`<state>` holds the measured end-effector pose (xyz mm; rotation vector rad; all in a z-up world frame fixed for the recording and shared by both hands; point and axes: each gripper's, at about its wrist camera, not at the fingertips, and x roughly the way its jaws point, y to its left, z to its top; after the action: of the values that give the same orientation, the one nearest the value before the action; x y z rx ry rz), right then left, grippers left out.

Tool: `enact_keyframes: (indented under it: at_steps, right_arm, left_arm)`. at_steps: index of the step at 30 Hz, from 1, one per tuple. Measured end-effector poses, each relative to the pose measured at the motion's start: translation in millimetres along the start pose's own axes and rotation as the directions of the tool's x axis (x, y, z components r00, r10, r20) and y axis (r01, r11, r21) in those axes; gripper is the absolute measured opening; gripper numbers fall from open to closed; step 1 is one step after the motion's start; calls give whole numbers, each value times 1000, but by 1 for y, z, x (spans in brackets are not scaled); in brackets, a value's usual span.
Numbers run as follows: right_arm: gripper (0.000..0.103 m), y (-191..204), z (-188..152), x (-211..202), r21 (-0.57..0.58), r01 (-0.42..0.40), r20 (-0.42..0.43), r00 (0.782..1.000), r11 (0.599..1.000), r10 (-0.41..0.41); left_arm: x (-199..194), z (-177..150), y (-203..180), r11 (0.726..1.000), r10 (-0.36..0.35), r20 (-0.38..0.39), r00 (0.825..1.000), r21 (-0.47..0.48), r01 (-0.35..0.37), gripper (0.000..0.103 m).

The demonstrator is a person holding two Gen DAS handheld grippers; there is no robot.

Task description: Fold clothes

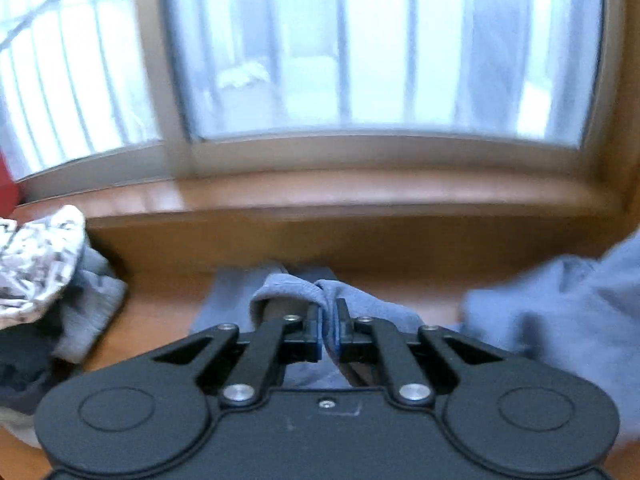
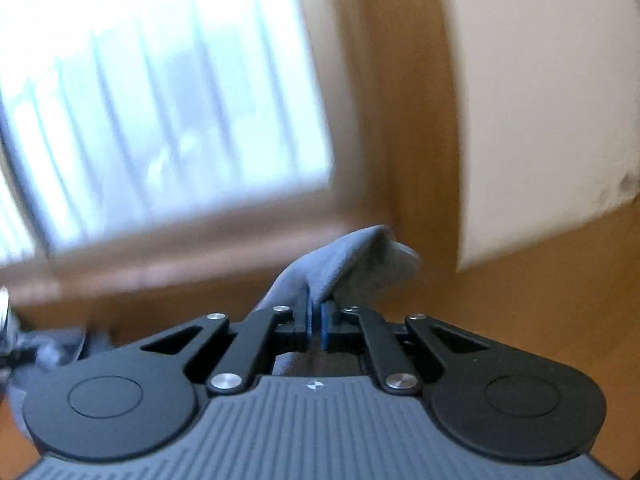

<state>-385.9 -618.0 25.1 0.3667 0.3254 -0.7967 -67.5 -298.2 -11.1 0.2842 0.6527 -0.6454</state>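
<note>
A blue-grey garment (image 1: pixel 560 300) is lifted off the wooden surface, and both grippers pinch it. In the left wrist view my left gripper (image 1: pixel 329 314) is shut on a bunched fold of the blue-grey cloth, which spills forward over the fingertips and hangs away to the right. In the right wrist view my right gripper (image 2: pixel 316 308) is shut on another part of the same garment (image 2: pixel 344 264), and a peak of cloth stands up above the pads. The rest of the garment is hidden below both grippers.
A pile of other clothes (image 1: pixel 48 280), one silver-patterned and one grey, lies at the left on the wooden surface (image 1: pixel 160 312). A window with bars (image 1: pixel 360 60) and a wooden sill (image 1: pixel 360 196) is straight ahead. A pale wall (image 2: pixel 540 100) is on the right.
</note>
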Motion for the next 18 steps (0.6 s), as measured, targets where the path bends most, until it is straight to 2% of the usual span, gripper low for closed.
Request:
enact_keyframes:
  at_steps: [2,4,7,9,10,12,13,15,17,18]
  right_arm:
    - [3,-9,14,-36,10,57,101,993,998,-58]
    - [3,-19,16,-64,12,135,147,980,991,-136]
    - [3,-33,-4,-78,-34,254,98,963,967,-250]
    - [4,-45,-33,-66,-69,301,-48,951,951,-305]
    - [7,-52,-50,-58,-91,318,-139,934,944,-328]
    - [12,-62,-87,-36,-147,327,-332,873,933,-358]
    - [13,-65,-100,-32,-167,324,-386,847,931,-365]
    - [15,-69,-125,-23,-207,314,-482,792,927,-376]
    - [26,-67,-130,-24,-244,284,-492,788,927,-370]
    - [38,-65,-127,-27,-272,281,-472,795,920,-382]
  left_arm:
    - [-11,-4,7,1000,9,0,1000,-30,-9,5]
    - [-20,-12,10,999,15,-19,1000,-41,-16,6]
    - [-25,-38,8,997,-31,-128,991,-70,22,7]
    - [-19,-62,3,998,-48,-233,971,-51,37,8]
    - [-16,-74,0,998,-55,-287,956,-39,45,10]
    - [-12,-95,-5,999,-43,-373,927,-14,41,12]
    - [-12,-101,-5,999,-39,-401,915,-12,37,13]
    - [-20,-105,-1,999,-43,-411,911,-21,38,16]
    - [-31,-103,4,1000,-26,-393,919,-13,23,24]
    - [-36,-102,5,1000,4,-375,927,3,-3,27]
